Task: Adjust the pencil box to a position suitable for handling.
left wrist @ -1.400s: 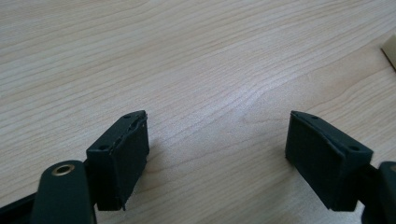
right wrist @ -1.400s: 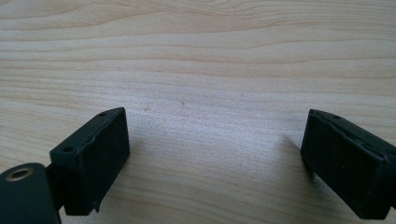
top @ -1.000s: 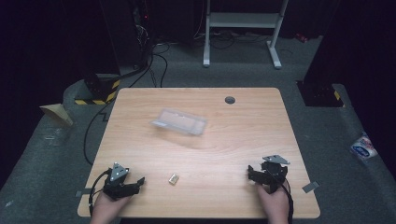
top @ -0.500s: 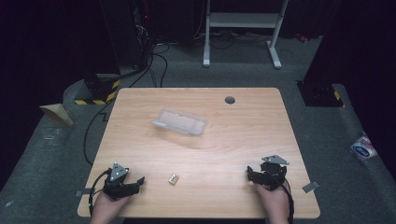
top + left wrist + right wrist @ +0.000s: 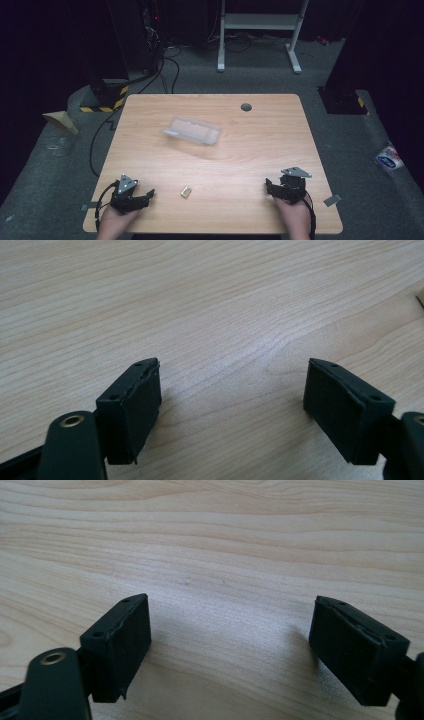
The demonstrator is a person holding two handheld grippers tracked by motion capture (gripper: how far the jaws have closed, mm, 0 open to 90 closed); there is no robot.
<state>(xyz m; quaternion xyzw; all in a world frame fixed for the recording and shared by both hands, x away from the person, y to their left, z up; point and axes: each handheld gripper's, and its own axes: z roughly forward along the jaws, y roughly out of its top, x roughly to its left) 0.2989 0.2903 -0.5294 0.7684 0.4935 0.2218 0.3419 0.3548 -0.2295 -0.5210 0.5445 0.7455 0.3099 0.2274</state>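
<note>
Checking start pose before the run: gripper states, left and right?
Left gripper: open, nothing between its jaws, bare table under it.
Right gripper: open, holds nothing; its jaws have just been closing a little.

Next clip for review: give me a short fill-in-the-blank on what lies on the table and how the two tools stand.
1. The clear plastic box lies near the ____ of the table.
2. The small gold block lies closer to the ____ tool than to the other tool.
3. Both tools rest near the table's front edge with their jaws ____.
4. Between each tool's jaws there is only bare ____.

Missing words: middle; left; open; wood
</note>
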